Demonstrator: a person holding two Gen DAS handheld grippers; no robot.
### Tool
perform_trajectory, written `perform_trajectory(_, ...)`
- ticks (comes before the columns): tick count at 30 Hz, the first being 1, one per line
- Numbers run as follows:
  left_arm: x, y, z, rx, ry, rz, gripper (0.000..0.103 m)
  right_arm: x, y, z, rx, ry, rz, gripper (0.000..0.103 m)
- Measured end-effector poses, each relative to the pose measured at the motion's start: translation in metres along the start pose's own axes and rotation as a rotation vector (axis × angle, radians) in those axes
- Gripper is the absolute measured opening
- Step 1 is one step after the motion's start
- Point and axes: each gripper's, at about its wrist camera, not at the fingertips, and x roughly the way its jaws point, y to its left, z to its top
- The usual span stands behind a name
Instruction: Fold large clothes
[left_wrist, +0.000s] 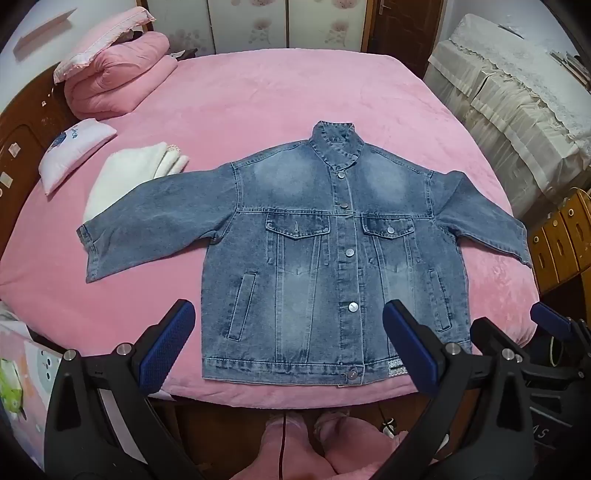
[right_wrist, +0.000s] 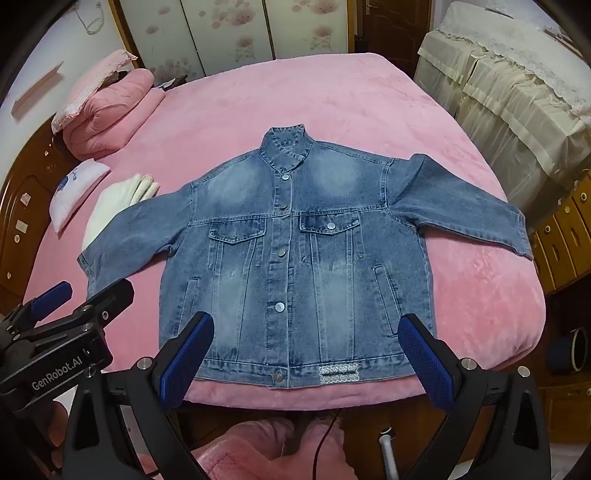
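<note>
A denim jacket (left_wrist: 325, 254) lies flat and face up on the pink bed (left_wrist: 295, 92), buttoned, collar toward the top of the frame and hem toward the bottom, so its long body axis runs straight up the picture away from both grippers. The sleeves spread out sideways: one reaches toward the left edge of the frame, its cuff overlapping a folded white cloth (left_wrist: 122, 177); the other reaches toward the right edge, near the edge of the bed.

The left gripper (left_wrist: 288, 343) hangs above the hem with its jaws spread wide and nothing between them; in its view the jacket sits a little right of centre, and the hem lies just ahead of the fingertips. The right gripper (right_wrist: 306, 354) is likewise spread and empty, also over the hem, with the jacket's front placket nearly centred between its blue pads (right_wrist: 424, 362). In the right wrist view the left gripper shows at the lower left, beside the left-frame sleeve cuff.

Judging from this layout, folding has not yet started. The first fold likely brings a sleeve inward across the chest; the left gripper is the nearer one to the left-frame sleeve, the right gripper to the right-frame sleeve. Each sleeve lies well off to the side of its gripper, not ahead.
</note>
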Motion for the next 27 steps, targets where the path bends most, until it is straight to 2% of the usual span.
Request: perform_trajectory(27,0.003,-0.001,-0.001,0.001,0.016,0.000,0.101,-0.007,-0.002,0.004,-0.011,-0.003,-0.026,0.101)
